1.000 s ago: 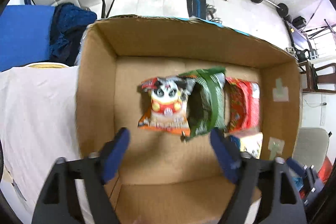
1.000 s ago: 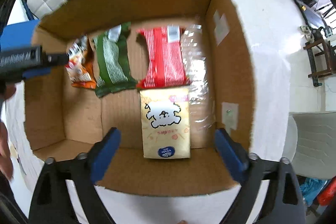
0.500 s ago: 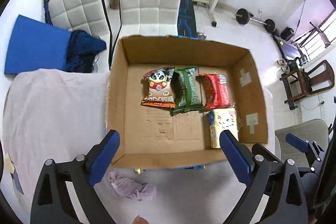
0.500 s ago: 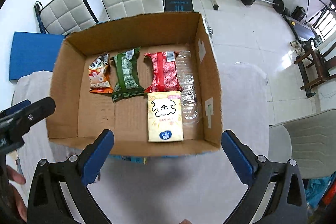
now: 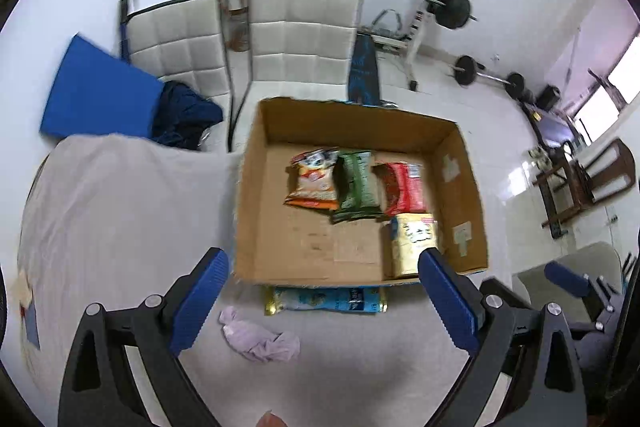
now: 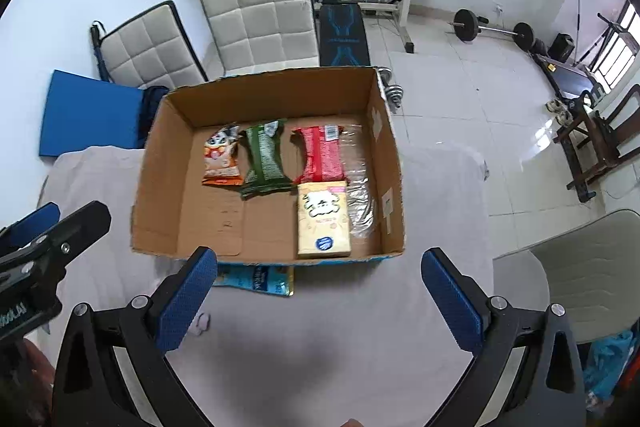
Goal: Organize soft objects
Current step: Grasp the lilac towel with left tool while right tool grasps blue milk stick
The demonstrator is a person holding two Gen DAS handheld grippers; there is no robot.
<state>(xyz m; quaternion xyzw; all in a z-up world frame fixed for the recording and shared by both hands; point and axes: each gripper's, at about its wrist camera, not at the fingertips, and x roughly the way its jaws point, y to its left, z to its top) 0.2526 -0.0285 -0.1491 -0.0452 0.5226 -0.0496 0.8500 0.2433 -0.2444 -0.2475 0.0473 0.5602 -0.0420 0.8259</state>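
A cardboard box [image 5: 248, 195] [image 6: 160, 155] stands on a table with a white cloth. In it lie an orange snack bag [image 5: 312, 183] [image 6: 220, 159], a green bag [image 5: 356, 187] [image 6: 266, 159], a red bag [image 5: 404, 187] [image 6: 322, 155] and a yellow tissue pack [image 5: 414, 243] [image 6: 323, 219]. A blue packet [image 5: 324, 301] [image 6: 256, 279] lies half under the box's near edge. A crumpled lilac cloth [image 5: 260, 339] lies in front. My left gripper [image 5: 324, 303] and right gripper [image 6: 318, 303] are open, empty, above the cloth near the box.
A clear plastic wrap [image 6: 360, 179] lies at the box's right inside wall. Two white padded chairs [image 6: 260, 19], a blue mat [image 6: 88, 115] and a weight bench [image 6: 344, 35] stand beyond the table. A grey chair [image 6: 580, 283] is at the right.
Both grippers have pulled back and up from inside the box. The whole box, the blue packet and the lilac cloth have come into view. The items in the box stay put.
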